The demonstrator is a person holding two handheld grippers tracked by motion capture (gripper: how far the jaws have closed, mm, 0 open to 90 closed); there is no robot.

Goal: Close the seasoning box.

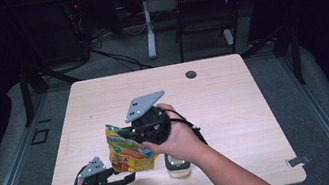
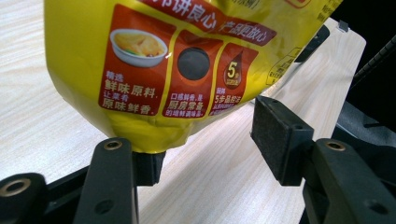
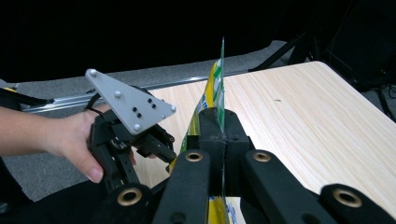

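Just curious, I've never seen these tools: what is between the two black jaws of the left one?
In the left gripper view, the lower corner of the yellow packet hangs between the left hand-held gripper's open jaws; below it shows bare wooden table.

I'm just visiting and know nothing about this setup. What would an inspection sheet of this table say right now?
Surface: pale wooden table, with a round hole near its far edge.
Job's things: yellow seasoning pouch, held up off the table.
Clutter: a small clear container by the right hand; contents unclear.
Grippers: right gripper shut on the pouch's edge; left gripper open, one pad touching the pouch's bottom corner, the other apart.
Cables: a black cable trails from the right gripper.
Surroundings: dark room, a black chair and a white desk leg beyond the table.
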